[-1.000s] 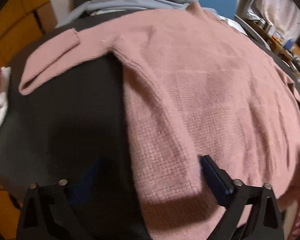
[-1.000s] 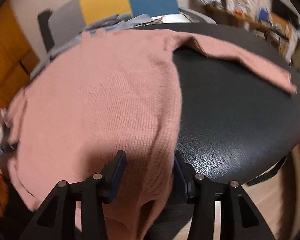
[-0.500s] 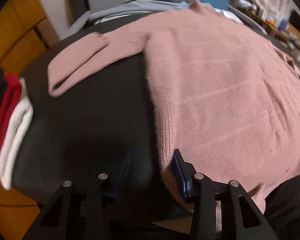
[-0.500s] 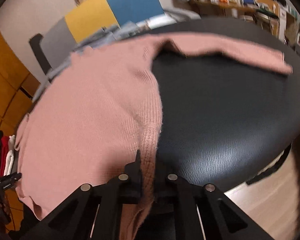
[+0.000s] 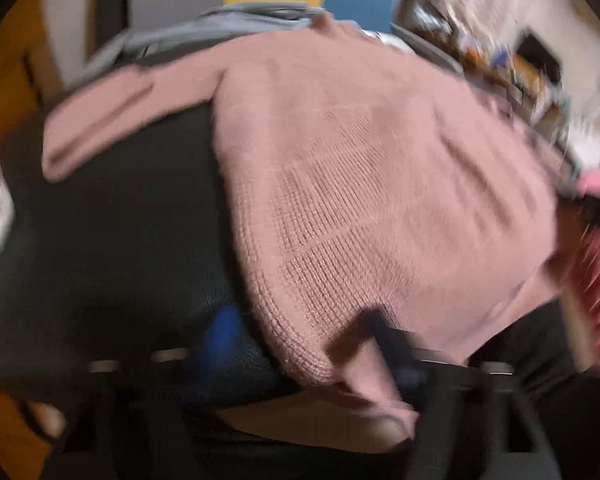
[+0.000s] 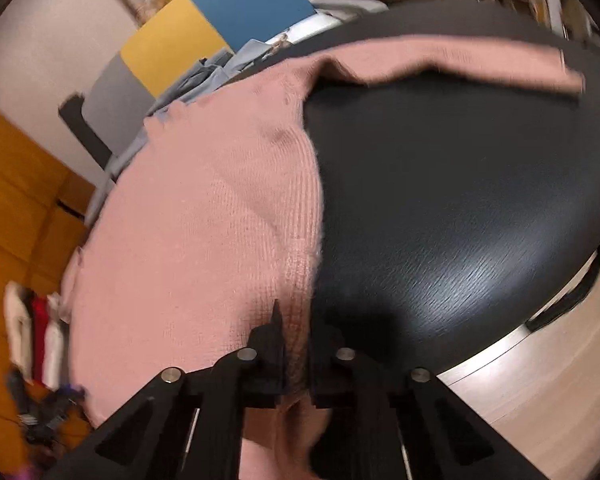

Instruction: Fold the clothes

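The right tool (image 6: pixel 296 344) is pressed together on the hem edge of the pink sweater (image 6: pixel 204 216), the knit pinched between its pads; the left tool (image 5: pixel 300 344) is closing around the opposite bottom corner of the sweater (image 5: pixel 360 200), cloth lying between its jaws, though blur hides whether the pads already press. The step in hand is judged to be the gripping of both hem corners ahead of the first fold; next, the left grip must be completed, then both corners lifted together and carried away from the tools toward the collar. Beyond the tools the sweater is spread over the black bench (image 6: pixel 440 200), one sleeve (image 6: pixel 460 64) stretched far ahead to the right. Compared with a second earlier, both tools are far narrower, and the left one is now set across the hem corner.
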A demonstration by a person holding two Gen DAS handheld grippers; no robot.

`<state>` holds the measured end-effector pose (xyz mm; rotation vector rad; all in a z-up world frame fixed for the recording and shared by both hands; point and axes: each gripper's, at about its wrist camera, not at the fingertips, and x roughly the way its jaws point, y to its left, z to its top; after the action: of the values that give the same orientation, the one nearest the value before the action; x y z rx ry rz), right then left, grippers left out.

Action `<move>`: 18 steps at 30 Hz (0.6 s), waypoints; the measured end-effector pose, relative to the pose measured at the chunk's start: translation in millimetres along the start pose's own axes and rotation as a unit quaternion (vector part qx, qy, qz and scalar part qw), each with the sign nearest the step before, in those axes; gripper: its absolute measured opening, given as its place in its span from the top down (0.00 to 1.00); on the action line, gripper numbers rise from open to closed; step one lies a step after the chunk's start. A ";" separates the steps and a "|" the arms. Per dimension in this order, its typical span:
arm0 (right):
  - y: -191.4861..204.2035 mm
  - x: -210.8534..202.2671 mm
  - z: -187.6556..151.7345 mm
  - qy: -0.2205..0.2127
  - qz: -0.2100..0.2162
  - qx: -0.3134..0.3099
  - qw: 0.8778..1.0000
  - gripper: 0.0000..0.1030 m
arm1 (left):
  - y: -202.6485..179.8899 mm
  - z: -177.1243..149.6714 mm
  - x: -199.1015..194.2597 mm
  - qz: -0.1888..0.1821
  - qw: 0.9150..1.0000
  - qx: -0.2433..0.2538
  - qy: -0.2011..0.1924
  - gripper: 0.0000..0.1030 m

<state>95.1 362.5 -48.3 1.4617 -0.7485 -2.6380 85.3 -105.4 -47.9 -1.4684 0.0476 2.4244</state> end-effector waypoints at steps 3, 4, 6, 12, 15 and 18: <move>7.7 -14.8 6.9 -0.017 -0.028 -0.025 0.999 0.93 | 9.4 1.1 -7.3 -0.010 1.000 -0.003 0.006 0.90; 7.0 -13.7 7.3 -0.011 -0.039 -0.029 0.999 0.93 | 15.4 -1.3 -6.9 -0.008 1.000 -0.008 0.010 0.90; 3.8 -4.7 5.5 0.012 -0.064 -0.033 0.997 0.93 | 17.9 -13.4 -7.5 -0.005 1.000 -0.010 0.013 0.92; 21.3 -15.2 18.1 -0.039 -0.155 -0.046 0.986 0.75 | 51.5 -23.0 -18.0 0.039 0.999 0.017 0.016 0.44; 51.6 -29.2 33.8 -0.097 -0.161 -0.079 0.979 0.75 | 91.3 -12.3 -26.9 0.140 0.990 0.007 -0.003 0.23; 92.5 -14.7 47.4 -0.104 -0.114 -0.127 0.980 0.75 | 129.5 12.1 -28.0 0.236 0.971 -0.023 -0.020 0.23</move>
<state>46.9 303.2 23.5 1.2875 -0.2483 -2.9542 51.3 -233.3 -34.4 -1.5716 0.3756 2.8387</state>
